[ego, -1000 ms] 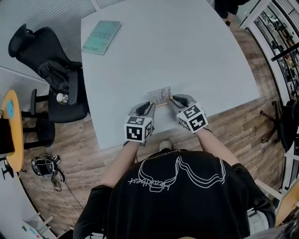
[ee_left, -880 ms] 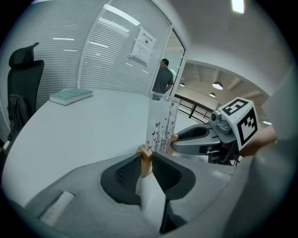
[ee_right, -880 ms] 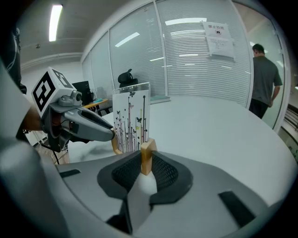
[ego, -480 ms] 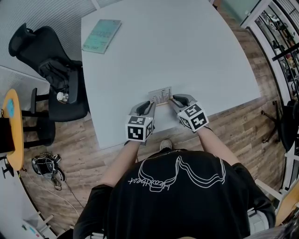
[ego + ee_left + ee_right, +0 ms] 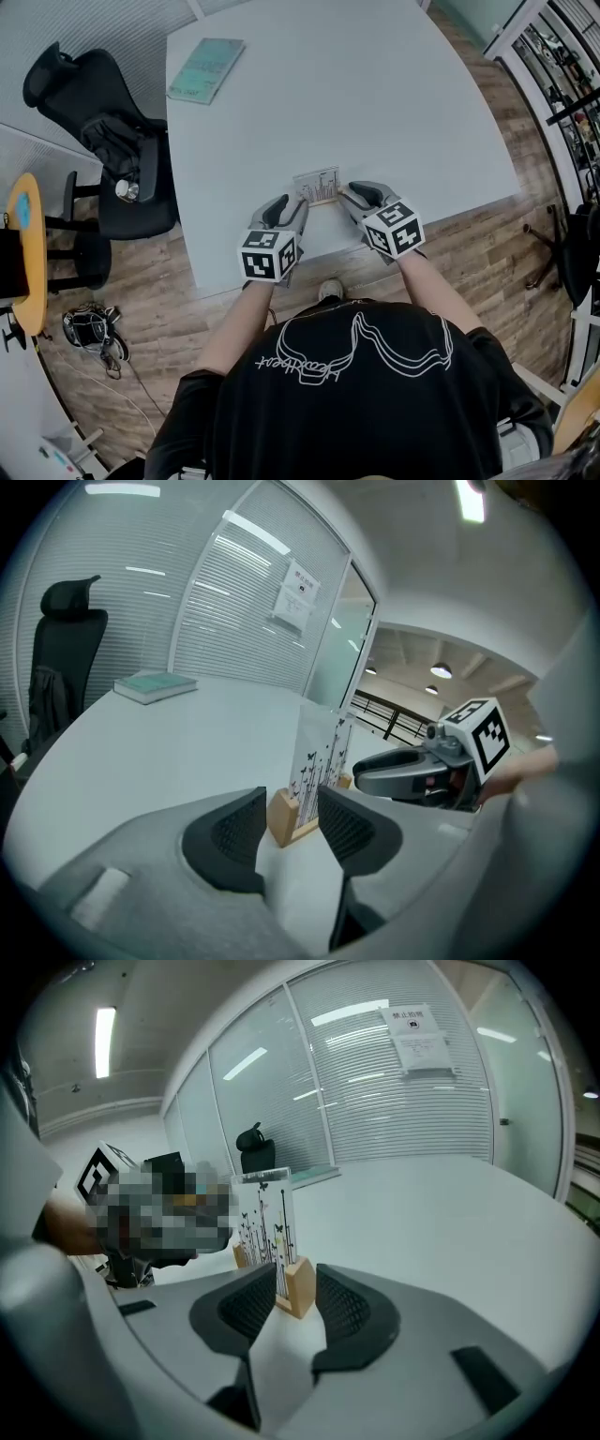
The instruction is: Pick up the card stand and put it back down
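Both pairs of jaws have just been opening and now stand wide. The left gripper (image 5: 289,803) straddles one wooden end of the stand (image 5: 319,752) and the right gripper (image 5: 295,1283) the other, pads not pressing. Only the gripper views show the glass walls with blinds. Only the head view shows the stand upright near the table's (image 5: 375,94) near edge, a book (image 5: 204,68) at its far left corner and a chair (image 5: 103,141) on the wood floor.

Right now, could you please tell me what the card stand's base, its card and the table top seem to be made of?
Base: probably bare light wood, matte tan, crisp edges.
Card: thin paper or plastic sheet, white with printed black stems.
Table top: perhaps laminate, smooth, uniformly pale, matte.
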Action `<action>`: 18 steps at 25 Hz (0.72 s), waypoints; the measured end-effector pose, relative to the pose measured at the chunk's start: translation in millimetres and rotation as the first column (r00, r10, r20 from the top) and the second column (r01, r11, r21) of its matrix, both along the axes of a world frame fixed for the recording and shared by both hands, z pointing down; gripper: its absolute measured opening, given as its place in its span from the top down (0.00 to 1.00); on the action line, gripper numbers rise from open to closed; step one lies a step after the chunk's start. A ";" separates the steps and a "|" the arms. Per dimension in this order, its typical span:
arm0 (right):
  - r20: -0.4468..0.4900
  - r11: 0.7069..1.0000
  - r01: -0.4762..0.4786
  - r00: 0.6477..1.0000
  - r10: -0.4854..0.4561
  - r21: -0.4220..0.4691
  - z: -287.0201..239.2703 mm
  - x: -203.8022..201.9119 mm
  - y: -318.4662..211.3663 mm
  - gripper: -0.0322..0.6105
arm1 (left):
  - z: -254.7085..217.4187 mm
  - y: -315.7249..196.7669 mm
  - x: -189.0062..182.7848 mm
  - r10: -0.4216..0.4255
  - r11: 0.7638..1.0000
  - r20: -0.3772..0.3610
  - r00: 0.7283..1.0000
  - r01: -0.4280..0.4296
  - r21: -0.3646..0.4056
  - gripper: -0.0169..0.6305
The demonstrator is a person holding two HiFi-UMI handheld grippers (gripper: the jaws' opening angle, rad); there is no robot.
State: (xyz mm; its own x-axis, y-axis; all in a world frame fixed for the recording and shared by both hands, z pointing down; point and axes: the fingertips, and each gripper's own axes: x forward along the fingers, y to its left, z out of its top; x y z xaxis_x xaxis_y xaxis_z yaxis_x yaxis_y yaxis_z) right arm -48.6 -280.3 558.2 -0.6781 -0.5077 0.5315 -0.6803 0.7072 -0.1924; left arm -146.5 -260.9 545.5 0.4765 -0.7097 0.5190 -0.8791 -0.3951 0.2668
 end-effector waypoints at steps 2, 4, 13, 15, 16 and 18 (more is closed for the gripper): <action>0.028 1.000 -0.011 1.000 0.010 0.023 -15.7 6.3 2.5 0.74 | -14.1 5.1 -2.2 -0.014 1.000 -0.017 1.000 0.014 0.015 0.73; 0.077 0.999 -0.023 0.997 0.019 0.044 -36.0 10.6 6.6 0.74 | -30.9 10.3 -3.2 -0.029 0.999 -0.039 0.999 0.031 0.036 0.73; 0.206 0.988 0.006 0.978 -0.039 0.157 -130.8 30.2 59.0 0.86 | -120.4 63.4 22.4 0.000 0.986 -0.136 0.991 0.022 0.164 0.73; 0.226 0.985 0.011 0.973 -0.051 0.172 -147.9 35.8 75.0 0.88 | -139.2 80.6 34.7 0.034 0.982 -0.162 0.986 -0.003 0.188 0.73; 0.237 0.984 0.012 0.970 -0.054 0.177 -155.6 38.1 83.1 0.89 | -148.2 89.8 41.2 0.052 0.980 -0.178 0.983 -0.016 0.199 0.74; 0.263 0.982 0.015 0.963 -0.064 0.186 -169.8 41.1 100.9 0.91 | -163.4 109.5 53.3 0.084 0.975 -0.200 0.976 -0.039 0.220 0.75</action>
State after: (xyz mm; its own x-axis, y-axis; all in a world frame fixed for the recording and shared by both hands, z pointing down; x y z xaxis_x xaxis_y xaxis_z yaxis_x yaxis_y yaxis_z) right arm -7.5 -179.4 388.4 -0.8040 -0.5481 0.2308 -0.5924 0.7724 -0.2292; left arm -93.2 -151.4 382.1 0.6036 -0.7592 0.2436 -0.7857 -0.5144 0.3437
